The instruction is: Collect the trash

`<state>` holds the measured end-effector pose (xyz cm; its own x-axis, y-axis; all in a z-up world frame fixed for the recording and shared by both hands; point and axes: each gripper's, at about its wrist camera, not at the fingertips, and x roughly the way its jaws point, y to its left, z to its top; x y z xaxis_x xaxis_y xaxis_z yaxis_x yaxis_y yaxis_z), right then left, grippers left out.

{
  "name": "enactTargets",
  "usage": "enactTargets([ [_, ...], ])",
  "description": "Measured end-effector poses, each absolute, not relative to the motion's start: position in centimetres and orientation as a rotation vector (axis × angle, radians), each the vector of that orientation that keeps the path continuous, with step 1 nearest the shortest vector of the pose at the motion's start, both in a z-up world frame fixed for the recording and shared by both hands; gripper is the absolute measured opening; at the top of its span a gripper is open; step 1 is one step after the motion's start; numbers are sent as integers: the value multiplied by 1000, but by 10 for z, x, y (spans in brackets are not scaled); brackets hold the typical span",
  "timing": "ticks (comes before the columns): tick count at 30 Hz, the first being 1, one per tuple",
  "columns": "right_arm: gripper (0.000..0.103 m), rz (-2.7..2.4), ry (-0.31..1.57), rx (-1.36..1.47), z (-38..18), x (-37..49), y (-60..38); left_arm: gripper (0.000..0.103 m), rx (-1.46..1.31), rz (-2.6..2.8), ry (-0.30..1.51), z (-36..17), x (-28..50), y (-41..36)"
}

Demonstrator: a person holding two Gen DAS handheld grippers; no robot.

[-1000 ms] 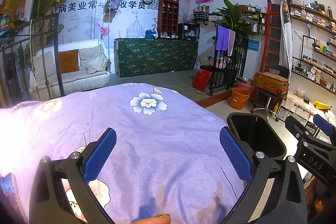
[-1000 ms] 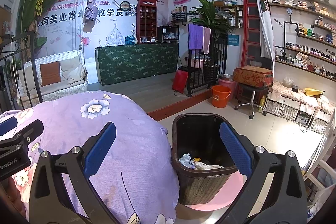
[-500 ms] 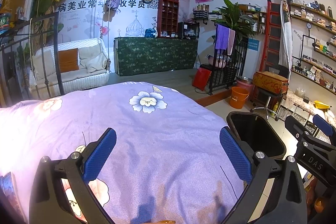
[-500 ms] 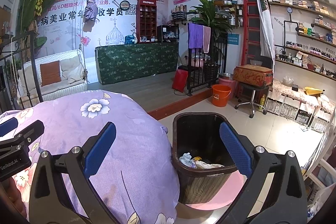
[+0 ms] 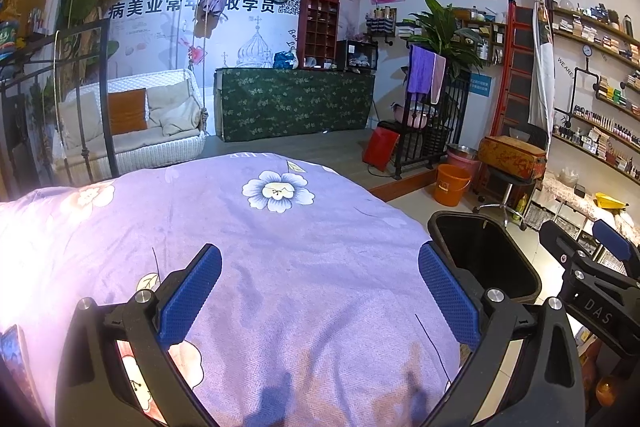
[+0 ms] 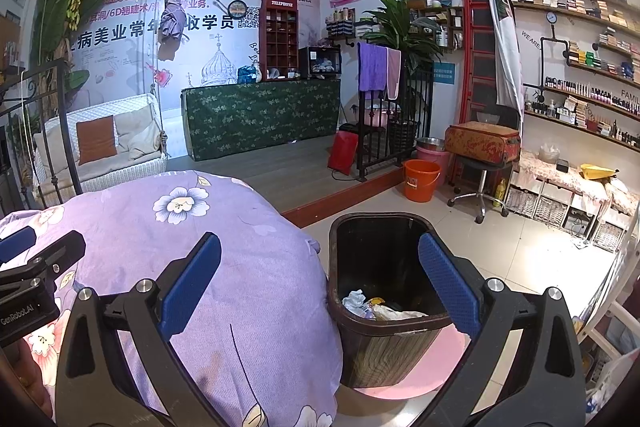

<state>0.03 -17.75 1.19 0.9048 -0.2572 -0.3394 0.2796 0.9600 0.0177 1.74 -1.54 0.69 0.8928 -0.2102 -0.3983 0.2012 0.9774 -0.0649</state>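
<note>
Both tongs gape empty: the left tongs [image 5: 320,291] over the purple bedspread [image 5: 280,267], the right tongs [image 6: 320,287] beside the bin [image 6: 384,339], whose crumpled trash [image 6: 376,309] is half hidden.

Matt purple cloth cover [image 5: 304,267], wood-grain bin [image 6: 384,351], textured blue pads [image 6: 448,287]

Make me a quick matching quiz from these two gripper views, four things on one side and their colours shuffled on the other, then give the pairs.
Things:
1. trash bin
2. bucket
3. floral bedspread
4. gripper fingers

Colours:
A. orange
B. blue
C. dark brown
D. purple

Pairs: 1-C, 2-A, 3-D, 4-B
</note>
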Motion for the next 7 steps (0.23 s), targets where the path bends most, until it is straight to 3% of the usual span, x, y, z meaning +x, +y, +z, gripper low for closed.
enactTargets([
  [7, 97, -275, 348, 70, 8, 1, -176, 97, -17, -199, 419, 9, 16, -19],
])
